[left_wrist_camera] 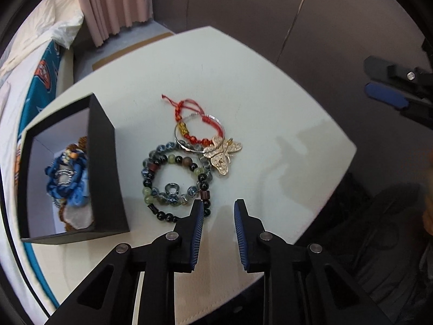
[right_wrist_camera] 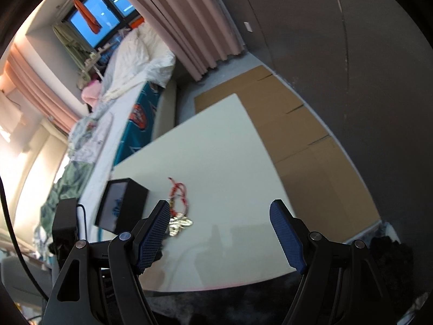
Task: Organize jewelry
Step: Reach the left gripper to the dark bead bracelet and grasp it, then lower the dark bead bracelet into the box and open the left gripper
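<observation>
On the white table (left_wrist_camera: 270,94) stands an open black box (left_wrist_camera: 102,162) with blue and brown beaded pieces inside. Right of it lie beaded bracelets (left_wrist_camera: 173,178), a red string bracelet (left_wrist_camera: 194,124), a silver bangle (left_wrist_camera: 200,132) and a gold butterfly brooch (left_wrist_camera: 223,157). My left gripper (left_wrist_camera: 219,207) hangs just in front of the bead bracelets, its jaws narrowly apart with nothing between them; its left fingertip overlaps the black beads. My right gripper (right_wrist_camera: 222,205) is wide open over bare table, right of the brooch (right_wrist_camera: 181,223) and the box (right_wrist_camera: 135,197).
A bed (right_wrist_camera: 130,62) with white bedding and a teal cover runs along the table's left side. Pink curtains (right_wrist_camera: 189,27) hang behind. Flattened cardboard (right_wrist_camera: 297,124) lies on the floor past the table's far edge, against a dark wall.
</observation>
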